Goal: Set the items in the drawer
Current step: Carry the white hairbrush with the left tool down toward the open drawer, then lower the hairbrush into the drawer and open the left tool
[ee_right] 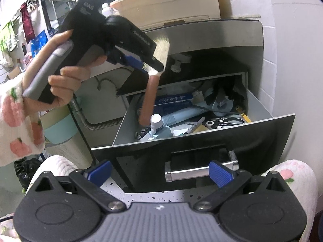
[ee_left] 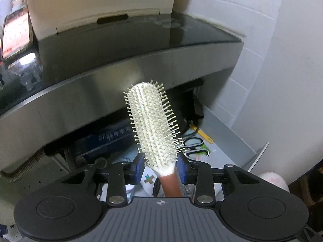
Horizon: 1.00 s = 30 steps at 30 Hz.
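My left gripper (ee_left: pixel 160 168) is shut on a hairbrush (ee_left: pixel 152 121) with a white bristled head and a reddish-brown handle, gripped at the neck. In the right wrist view the left gripper (ee_right: pixel 150 65) holds the brush (ee_right: pixel 150 98) tilted above the open drawer (ee_right: pixel 260 109), handle end hanging down into its left part. The drawer is pulled out of a dark cabinet and is full of clutter. My right gripper (ee_right: pixel 159 174) is open and empty, low in front of the drawer's metal handle (ee_right: pixel 193 172).
In the drawer lie scissors (ee_right: pixel 228 122), a marker (ee_right: pixel 194 128), a blue box (ee_right: pixel 173 99) and a white-capped bottle (ee_right: pixel 155 123). A cream plastic tub (ee_right: pixel 171 2) sits on the cabinet top. A white tiled wall (ee_right: pixel 292 60) is at right, a flexible hose (ee_right: pixel 101 126) at left.
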Each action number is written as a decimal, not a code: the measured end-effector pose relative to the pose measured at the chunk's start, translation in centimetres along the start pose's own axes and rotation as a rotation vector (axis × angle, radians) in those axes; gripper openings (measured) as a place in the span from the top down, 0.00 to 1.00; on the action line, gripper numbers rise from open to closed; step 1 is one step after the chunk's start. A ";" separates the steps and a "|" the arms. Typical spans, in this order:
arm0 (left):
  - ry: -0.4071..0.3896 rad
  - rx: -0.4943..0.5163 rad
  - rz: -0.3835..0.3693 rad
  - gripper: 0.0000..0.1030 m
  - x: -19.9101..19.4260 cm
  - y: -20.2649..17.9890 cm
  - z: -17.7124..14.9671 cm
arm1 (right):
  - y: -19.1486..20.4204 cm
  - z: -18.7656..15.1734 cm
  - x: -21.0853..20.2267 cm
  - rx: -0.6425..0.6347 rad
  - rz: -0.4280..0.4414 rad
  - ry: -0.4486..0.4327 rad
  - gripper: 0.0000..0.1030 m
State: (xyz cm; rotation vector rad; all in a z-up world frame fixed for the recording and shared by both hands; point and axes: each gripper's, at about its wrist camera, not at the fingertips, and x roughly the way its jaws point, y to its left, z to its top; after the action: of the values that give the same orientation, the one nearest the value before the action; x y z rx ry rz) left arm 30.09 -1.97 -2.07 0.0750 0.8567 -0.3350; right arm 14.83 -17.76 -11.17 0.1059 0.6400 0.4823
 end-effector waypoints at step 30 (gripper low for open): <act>0.194 -0.013 0.079 0.73 12.0 1.8 -1.2 | -0.5 -0.4 0.4 0.020 -0.017 0.028 0.00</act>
State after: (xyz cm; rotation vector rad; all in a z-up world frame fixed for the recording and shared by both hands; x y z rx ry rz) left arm 37.05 -3.10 -11.98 0.1303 1.0446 -0.2502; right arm 15.07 -18.01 -11.77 0.1129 0.6728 0.4613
